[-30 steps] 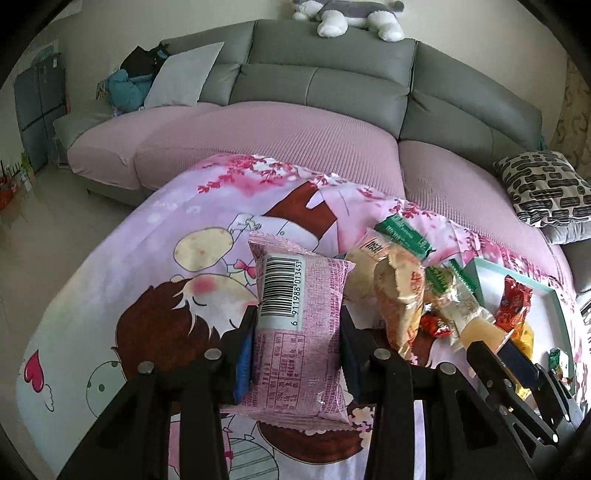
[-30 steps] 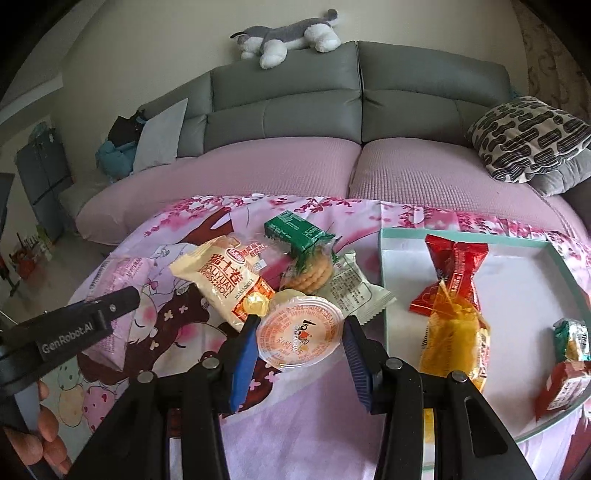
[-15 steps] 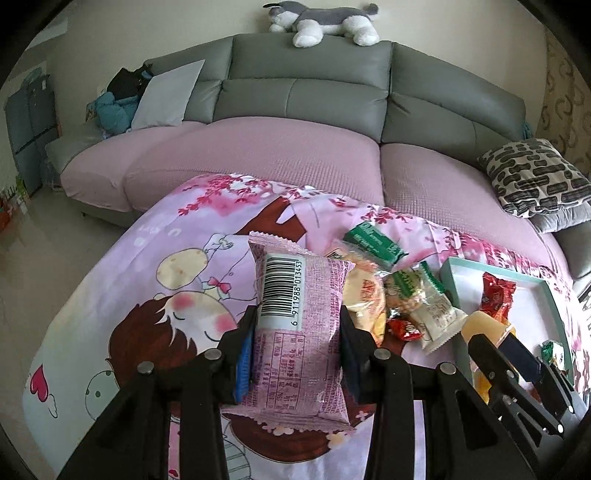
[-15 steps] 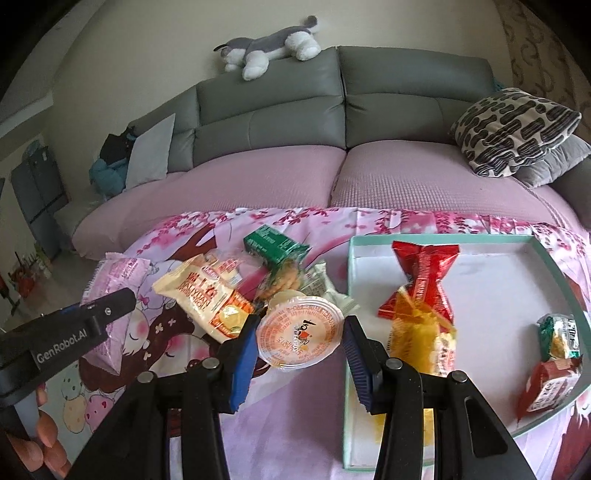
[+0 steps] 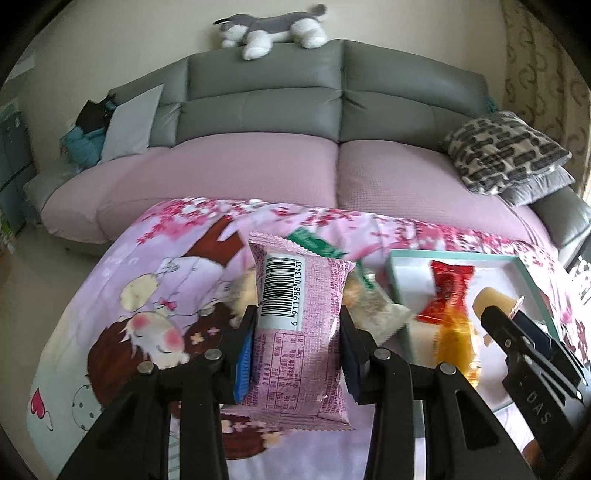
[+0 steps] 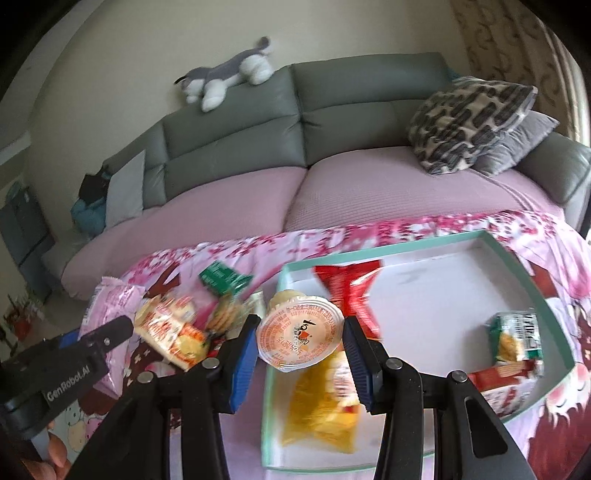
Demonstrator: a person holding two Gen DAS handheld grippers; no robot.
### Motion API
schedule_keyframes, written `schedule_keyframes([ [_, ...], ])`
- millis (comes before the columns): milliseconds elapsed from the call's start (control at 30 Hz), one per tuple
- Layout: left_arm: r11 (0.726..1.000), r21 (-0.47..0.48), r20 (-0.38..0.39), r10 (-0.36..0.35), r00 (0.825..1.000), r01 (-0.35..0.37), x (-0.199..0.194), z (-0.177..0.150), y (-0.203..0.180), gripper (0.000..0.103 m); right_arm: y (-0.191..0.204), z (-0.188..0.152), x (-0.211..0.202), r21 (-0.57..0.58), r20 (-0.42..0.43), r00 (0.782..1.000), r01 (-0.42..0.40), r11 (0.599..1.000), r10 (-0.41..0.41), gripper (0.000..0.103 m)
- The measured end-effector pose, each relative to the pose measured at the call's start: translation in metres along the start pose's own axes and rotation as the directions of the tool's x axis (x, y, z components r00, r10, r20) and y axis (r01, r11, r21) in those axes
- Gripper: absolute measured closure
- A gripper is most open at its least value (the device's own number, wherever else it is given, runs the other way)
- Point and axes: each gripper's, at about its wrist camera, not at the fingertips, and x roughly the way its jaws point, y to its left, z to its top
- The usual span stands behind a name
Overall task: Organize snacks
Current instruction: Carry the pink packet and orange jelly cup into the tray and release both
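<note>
My left gripper point(image 5: 295, 332) is shut on a pink snack packet point(image 5: 299, 314) with a barcode, held upright above the cartoon-print cloth. My right gripper point(image 6: 299, 336) is shut on a jelly cup point(image 6: 299, 332) with an orange lid, held over the near left corner of the teal-rimmed white tray point(image 6: 480, 236). In the tray lie a red packet point(image 6: 351, 291), a yellow packet point(image 6: 325, 402), a green packet point(image 6: 517, 336) and a red wafer packet point(image 6: 498, 373). The left wrist view shows the tray point(image 5: 454, 254) to the right, with the right gripper's fingers point(image 5: 509, 332) over it.
Left of the tray lies a loose pile: a green packet point(image 6: 221, 277), a cream packet point(image 6: 170, 332) and a biscuit pack point(image 6: 225, 314). Behind the cloth-covered table stands a grey and pink sofa point(image 5: 332, 173) with cushions point(image 6: 469, 122) and a plush dog point(image 5: 273, 29).
Both grippers have carried their loads to the right and slightly up. The tray now sits closer under the right gripper, and the snack pile has slid left in both views.
</note>
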Motion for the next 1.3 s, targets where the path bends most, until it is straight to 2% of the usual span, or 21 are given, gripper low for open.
schedule_keyframes([
  [267, 0.993, 0.097, 0.004, -0.067, 0.998, 0.067, -0.005, 0.0, -0.056, 0.061, -0.05, 0.004, -0.011, 0.081, 0.008, 0.998, 0.064, 0.995, -0.065, 0.055],
  [500, 0.973, 0.187, -0.008, -0.137, 0.991, 0.136, -0.007, -0.007, -0.108, 0.061, -0.088, 0.006, -0.026, 0.145, 0.037, 0.993, 0.107, 0.984, -0.113, 0.055],
  [833, 0.944, 0.249, -0.009, -0.222, 0.975, 0.217, -0.009, -0.012, -0.156, 0.061, -0.142, 0.004, -0.043, 0.209, 0.036, 0.976, 0.202, 0.957, -0.214, 0.055],
  [1133, 0.932, 0.269, -0.009, -0.25, 0.968, 0.243, 0.009, -0.005, -0.181, 0.061, -0.149, 0.005, -0.033, 0.2, 0.018, 0.978, 0.199, 0.959, -0.207, 0.055],
  [1300, 0.928, 0.284, 0.03, -0.261, 0.965, 0.242, 0.016, 0.006, -0.189, 0.061, -0.143, 0.004, -0.023, 0.174, 0.01, 0.98, 0.192, 0.966, -0.197, 0.054],
])
